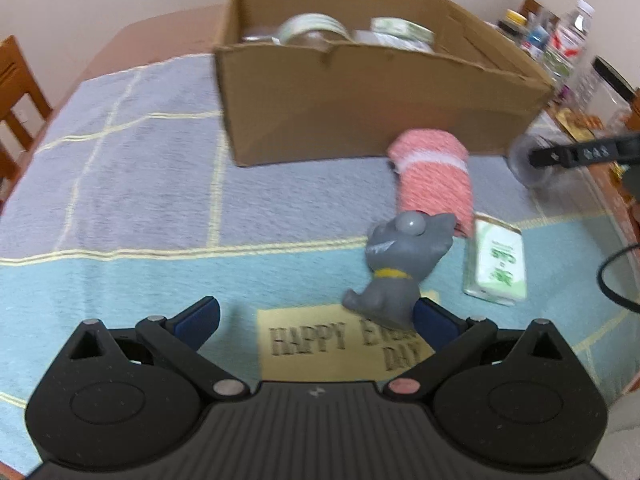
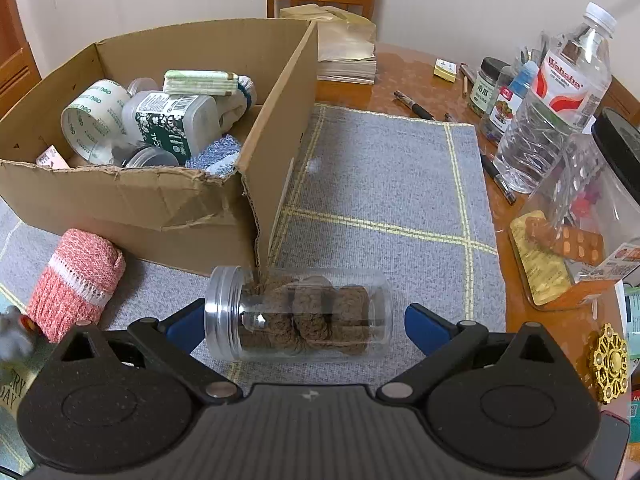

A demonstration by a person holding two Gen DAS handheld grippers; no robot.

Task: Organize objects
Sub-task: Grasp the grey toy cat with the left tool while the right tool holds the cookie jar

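The surface (image 2: 404, 80) is a brown wooden top with a grey and blue mat (image 2: 380, 184) spread over it, crossed by yellow lines. On the mat stands a cardboard box (image 2: 132, 204), open at the top, its near rim torn. Inside it lie a tape roll (image 2: 90, 114), a white plastic bottle (image 2: 172, 120) on its side, a blue knitted cloth (image 2: 218, 156) and a pale green packet (image 2: 200, 82). To the right, off the mat, a clear water bottle (image 2: 560, 92) stands among small jars and pens.

Just in front of the box a pink knitted roll (image 1: 434, 178) with a white band lies on the mat. Near it sits a grey rubber toy animal (image 1: 400, 264) with a yellow collar, and beside that a white and green tissue pack (image 1: 498, 260). The mat carries a tan label (image 1: 316, 344) reading "HAPPY EVERY DAY".

The left tongs (image 1: 316, 320) are spread wide, holding nothing; the toy sits just at the right tip, though whether they touch I cannot tell.

The right tongs (image 2: 306, 326) are also wide, straddling a clear jar (image 2: 300, 314) with a silver screw lid, lying on its side and filled with brown knitted pieces. The left tip seems to be against the lid; the right tip stands apart from the base.
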